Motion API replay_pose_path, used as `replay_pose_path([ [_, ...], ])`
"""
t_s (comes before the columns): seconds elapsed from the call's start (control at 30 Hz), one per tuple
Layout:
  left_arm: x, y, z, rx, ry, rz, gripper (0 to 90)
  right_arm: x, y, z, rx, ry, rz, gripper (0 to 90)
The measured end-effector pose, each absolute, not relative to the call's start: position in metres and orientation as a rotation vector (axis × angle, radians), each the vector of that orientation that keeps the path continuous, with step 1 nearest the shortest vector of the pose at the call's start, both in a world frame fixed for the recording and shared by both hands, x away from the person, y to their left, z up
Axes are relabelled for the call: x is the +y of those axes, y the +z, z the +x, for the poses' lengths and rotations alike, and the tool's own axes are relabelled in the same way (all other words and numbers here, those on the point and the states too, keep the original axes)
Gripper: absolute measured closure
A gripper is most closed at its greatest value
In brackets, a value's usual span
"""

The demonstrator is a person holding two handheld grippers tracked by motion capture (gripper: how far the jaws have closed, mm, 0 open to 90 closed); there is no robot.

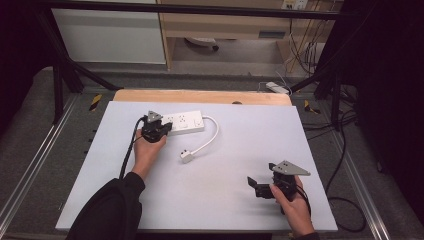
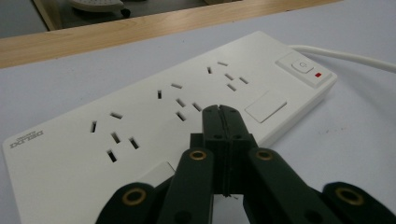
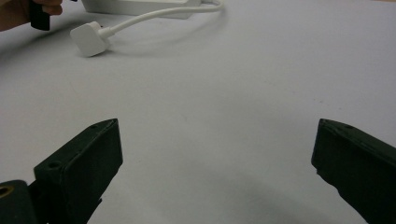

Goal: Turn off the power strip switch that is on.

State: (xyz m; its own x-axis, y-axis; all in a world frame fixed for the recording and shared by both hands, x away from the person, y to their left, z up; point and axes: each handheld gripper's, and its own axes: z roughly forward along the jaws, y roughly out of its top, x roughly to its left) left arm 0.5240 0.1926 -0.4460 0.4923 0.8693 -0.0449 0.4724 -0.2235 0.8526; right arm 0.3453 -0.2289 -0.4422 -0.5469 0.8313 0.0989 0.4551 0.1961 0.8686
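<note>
- Left tongs closed, jaws pressed flat together with nothing between them, tips right over the top face of the white power strip, by its middle sockets; contact not clear.
- High view: power strip lies at about 11 o'clock on the grey tabletop, left tongs at its left end, left hand behind them.
- Strip's switch with red mark sits at its far right end.
- White cord loops off the strip's right end to the plug, lying near tabletop centre.
- Right tongs wide open, empty, above bare tabletop.
- Right tongs at about 5 o'clock, well apart from strip and plug.
</note>
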Motion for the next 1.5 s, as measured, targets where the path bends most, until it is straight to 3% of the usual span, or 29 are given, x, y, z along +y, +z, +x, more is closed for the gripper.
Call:
replay_pose_path([
  [1.03,0.201,-0.450,0.521,1.165,0.597,1.818,90.0,-0.228,-0.442,0.345,2.090,1.295,1.196,2.3],
  [1.5,0.200,-0.442,0.519,1.092,0.601,1.838,90.0,-0.229,-0.442,0.345,2.084,1.300,1.199,2.3],
])
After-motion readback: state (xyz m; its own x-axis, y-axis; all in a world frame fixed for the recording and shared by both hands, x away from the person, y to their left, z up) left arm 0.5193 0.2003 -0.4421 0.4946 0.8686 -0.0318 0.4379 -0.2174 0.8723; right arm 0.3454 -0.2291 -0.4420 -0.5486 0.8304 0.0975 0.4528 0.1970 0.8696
